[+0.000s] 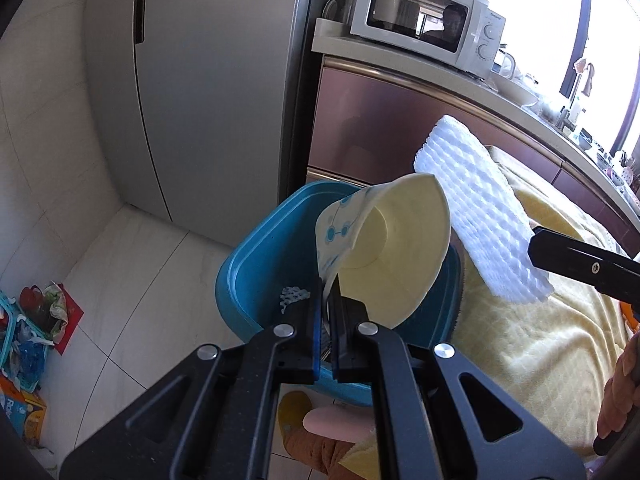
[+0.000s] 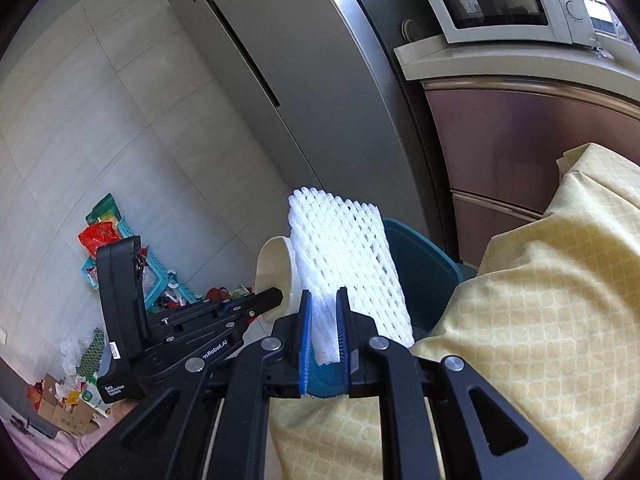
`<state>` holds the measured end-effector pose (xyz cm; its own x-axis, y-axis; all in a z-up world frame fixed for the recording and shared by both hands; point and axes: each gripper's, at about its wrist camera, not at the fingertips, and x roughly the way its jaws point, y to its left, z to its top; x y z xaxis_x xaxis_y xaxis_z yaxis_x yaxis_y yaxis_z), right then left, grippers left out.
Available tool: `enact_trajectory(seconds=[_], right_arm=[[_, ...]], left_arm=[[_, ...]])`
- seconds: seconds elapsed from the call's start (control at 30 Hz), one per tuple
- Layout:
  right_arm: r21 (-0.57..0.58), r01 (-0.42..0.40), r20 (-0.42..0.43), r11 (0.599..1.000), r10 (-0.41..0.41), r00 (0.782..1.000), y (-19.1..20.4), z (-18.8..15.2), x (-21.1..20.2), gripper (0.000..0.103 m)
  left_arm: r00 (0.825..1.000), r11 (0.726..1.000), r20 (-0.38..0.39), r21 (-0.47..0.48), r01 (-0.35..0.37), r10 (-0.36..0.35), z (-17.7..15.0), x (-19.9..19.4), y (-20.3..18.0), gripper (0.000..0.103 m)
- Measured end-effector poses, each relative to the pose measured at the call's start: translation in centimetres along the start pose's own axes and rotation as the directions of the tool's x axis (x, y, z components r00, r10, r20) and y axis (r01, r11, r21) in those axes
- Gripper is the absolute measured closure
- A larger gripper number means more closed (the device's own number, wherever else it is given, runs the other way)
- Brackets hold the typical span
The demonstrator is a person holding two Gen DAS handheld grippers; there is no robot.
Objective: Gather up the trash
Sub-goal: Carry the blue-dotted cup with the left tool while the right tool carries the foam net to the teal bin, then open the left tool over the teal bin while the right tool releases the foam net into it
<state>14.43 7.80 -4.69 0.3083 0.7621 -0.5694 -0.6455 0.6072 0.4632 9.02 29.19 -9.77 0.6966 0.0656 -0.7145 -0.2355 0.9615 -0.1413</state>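
— What's the cup (image 1: 394, 256) made of?

— Thin paper, matt cream inside, with a printed blue pattern on the outside. The sleeve (image 2: 348, 268) is white foam netting, soft and open-meshed.

— And the bin (image 1: 256, 256)?

— Smooth blue plastic with a slight sheen. The left gripper (image 1: 330, 304) and right gripper (image 2: 323, 312) are matt black plastic with bright metal rivets and ribbed blue rubbery pads.

— The surroundings?

— The cloth (image 2: 552, 320) is yellow woven fabric with a quilted check. The fridge (image 1: 208, 92) looks like brushed grey metal, the floor (image 1: 132, 280) glossy pale tile, the microwave (image 1: 428, 24) white with a glossy dark glass door.
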Motion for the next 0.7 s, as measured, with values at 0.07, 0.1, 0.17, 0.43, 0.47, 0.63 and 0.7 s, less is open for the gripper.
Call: enact_trajectory(seconds=[0.07,0.1,0.17,0.43,0.47,0.63,0.7], right_arm=[[0.015,0.008,-0.013,1.000,-0.008,1.000,-0.4,0.1,0.8,0.092],[0.020,0.012,-0.019,1.000,-0.012,1.000,-0.5,0.1,1.1,0.092],[0.034,0.021,-0.033,0.999,-0.020,0.999,-0.9,0.3,1.9,0.092],[0.058,0.070,-0.085,0.996,-0.065,0.994,-1.8,0.4,4.1,0.088],[0.057,0.083,-0.088,0.995,-0.078,0.993,-1.9,0.3,4.3,0.088],[0.068,0.093,-0.087,0.993,-0.087,0.992,-2.2,0.0,4.2,0.084],[0.078,0.098,-0.074,0.992,-0.092,0.993,-2.5,-0.1,3.8,0.074]], left_arm=[[1.000,1.000,-0.015,-0.004,-0.006,0.006,0.0,0.9,0.0,0.099],[1.000,1.000,-0.020,-0.005,-0.012,0.012,-0.2,1.2,0.0,0.099],[0.999,1.000,-0.031,-0.006,-0.016,0.016,-0.3,1.9,0.0,0.099],[0.997,0.999,-0.068,-0.033,-0.029,0.026,-0.6,5.1,-0.2,0.092],[0.997,0.999,-0.072,-0.040,-0.027,0.024,-0.6,5.6,-0.3,0.092],[0.996,0.997,-0.086,-0.072,-0.025,0.019,-0.7,7.4,-0.3,0.091],[0.995,0.997,-0.095,-0.076,-0.029,0.022,-0.9,7.9,-0.2,0.089]])
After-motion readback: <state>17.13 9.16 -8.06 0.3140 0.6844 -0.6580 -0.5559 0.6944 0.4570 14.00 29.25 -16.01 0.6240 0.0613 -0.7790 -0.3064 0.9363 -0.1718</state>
